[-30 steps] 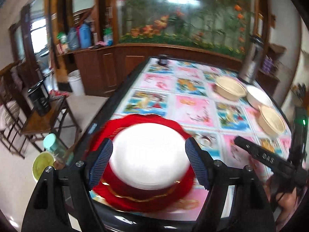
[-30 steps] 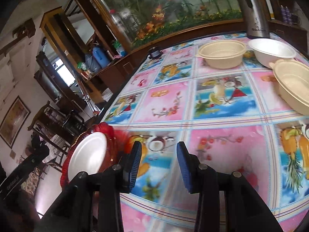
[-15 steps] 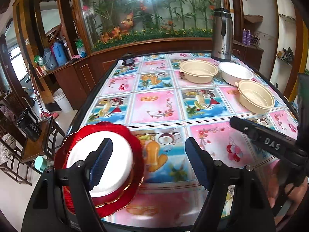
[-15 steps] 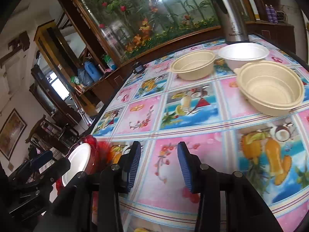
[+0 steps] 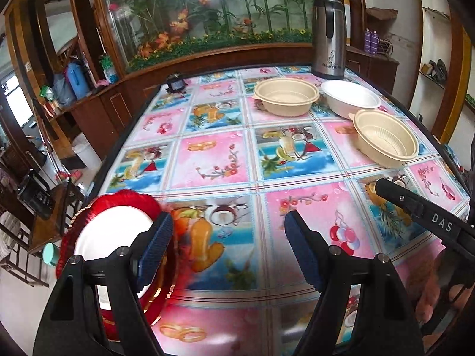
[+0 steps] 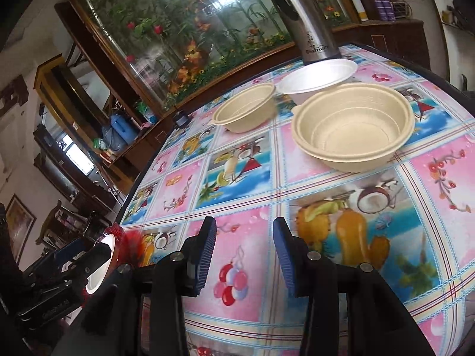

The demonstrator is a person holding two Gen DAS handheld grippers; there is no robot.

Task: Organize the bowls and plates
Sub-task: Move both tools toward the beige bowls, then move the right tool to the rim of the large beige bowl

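At the lower left of the left wrist view lies the white plate (image 5: 109, 234), stacked on the red plate (image 5: 89, 213) near the table's (image 5: 213, 160) left edge; a second ago this stack sat square between the left gripper's (image 5: 228, 249) fingers and filled the middle of the frame, now it lies off to the side, partly behind the left finger; the jaws stand wide apart with nothing between them but tablecloth; so the plates look settled, in my judgement, and attention has swung to the bowls. Rightward, in the upper right of that view, stand the far tan bowl (image 5: 286, 96), the white bowl (image 5: 350, 98) and the near tan bowl (image 5: 386, 141), close together in front of the steel flask (image 5: 328, 35). In the right wrist view the right gripper (image 6: 243, 255) is partly open and empty; the near tan bowl (image 6: 353, 127) now looms larger at upper right than before, so nesting the bowls seems next.
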